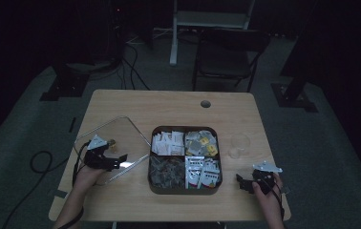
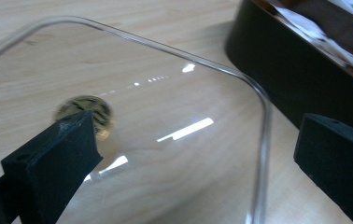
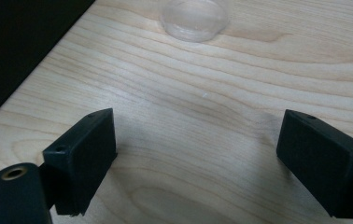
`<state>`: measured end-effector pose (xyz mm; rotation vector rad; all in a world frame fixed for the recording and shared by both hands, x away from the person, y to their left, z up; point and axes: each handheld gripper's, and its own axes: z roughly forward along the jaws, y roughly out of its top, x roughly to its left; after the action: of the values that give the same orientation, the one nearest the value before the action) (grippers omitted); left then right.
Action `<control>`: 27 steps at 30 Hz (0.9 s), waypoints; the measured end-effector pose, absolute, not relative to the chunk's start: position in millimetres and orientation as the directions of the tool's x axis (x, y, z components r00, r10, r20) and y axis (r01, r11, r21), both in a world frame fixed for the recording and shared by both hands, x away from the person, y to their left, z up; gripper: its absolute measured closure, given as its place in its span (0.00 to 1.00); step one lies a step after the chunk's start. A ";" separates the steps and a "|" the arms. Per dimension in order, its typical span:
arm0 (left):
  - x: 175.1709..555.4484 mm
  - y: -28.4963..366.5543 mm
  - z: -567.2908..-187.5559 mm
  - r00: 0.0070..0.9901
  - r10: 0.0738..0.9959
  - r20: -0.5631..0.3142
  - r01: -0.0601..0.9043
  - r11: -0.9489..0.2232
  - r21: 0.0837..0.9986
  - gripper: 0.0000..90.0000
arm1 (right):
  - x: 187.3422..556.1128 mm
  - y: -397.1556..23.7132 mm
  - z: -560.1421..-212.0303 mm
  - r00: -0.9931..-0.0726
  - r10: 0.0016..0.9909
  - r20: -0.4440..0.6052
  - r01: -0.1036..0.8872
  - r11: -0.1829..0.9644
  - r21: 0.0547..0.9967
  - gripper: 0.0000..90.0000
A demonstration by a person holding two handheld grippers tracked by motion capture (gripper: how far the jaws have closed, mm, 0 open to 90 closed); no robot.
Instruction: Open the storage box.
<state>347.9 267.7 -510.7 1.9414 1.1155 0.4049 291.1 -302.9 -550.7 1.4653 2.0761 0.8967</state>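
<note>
A clear square lid (image 1: 109, 138) with a small gold knob (image 1: 112, 142) lies flat on the wooden table (image 1: 169, 102), left of a dark box (image 1: 185, 159) with four compartments of packets. My left gripper (image 1: 120, 160) hovers over the lid's near right part, jaws wide apart and nothing between them. In the left gripper view the lid (image 2: 165, 107) and its knob (image 2: 85, 112) lie beyond the jaws, the box's dark wall (image 2: 286, 70) at the right. My right gripper (image 1: 242, 183) rests open near the table's front right, over bare wood (image 3: 198, 116).
A small clear round cup (image 1: 239, 144) stands right of the box, also seen as the cup (image 3: 194, 18) at the top of the right gripper view. A round hole (image 1: 205, 103) sits in the table's far side. A chair (image 1: 226, 57) stands beyond the table.
</note>
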 end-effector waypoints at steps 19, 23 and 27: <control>320.3 256.6 -516.6 0.628 0.775 -0.065 0.505 -0.343 0.792 0.01 | 291.1 -302.9 -550.7 -0.340 0.940 0.011 0.653 0.227 0.723 0.13; 311.2 252.5 -520.5 0.646 0.762 -0.049 0.499 -0.373 0.782 0.01 | 291.1 -302.8 -550.7 -0.340 0.940 0.011 0.653 0.227 0.722 0.13; 302.6 247.3 -523.4 0.667 0.744 -0.039 0.489 -0.398 0.776 0.01 | 291.1 -302.9 -550.7 -0.340 0.940 0.011 0.653 0.227 0.723 0.13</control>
<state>302.6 247.3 -523.4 2.0759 0.9501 0.4035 291.1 -302.9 -550.7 1.4647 2.0765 0.8971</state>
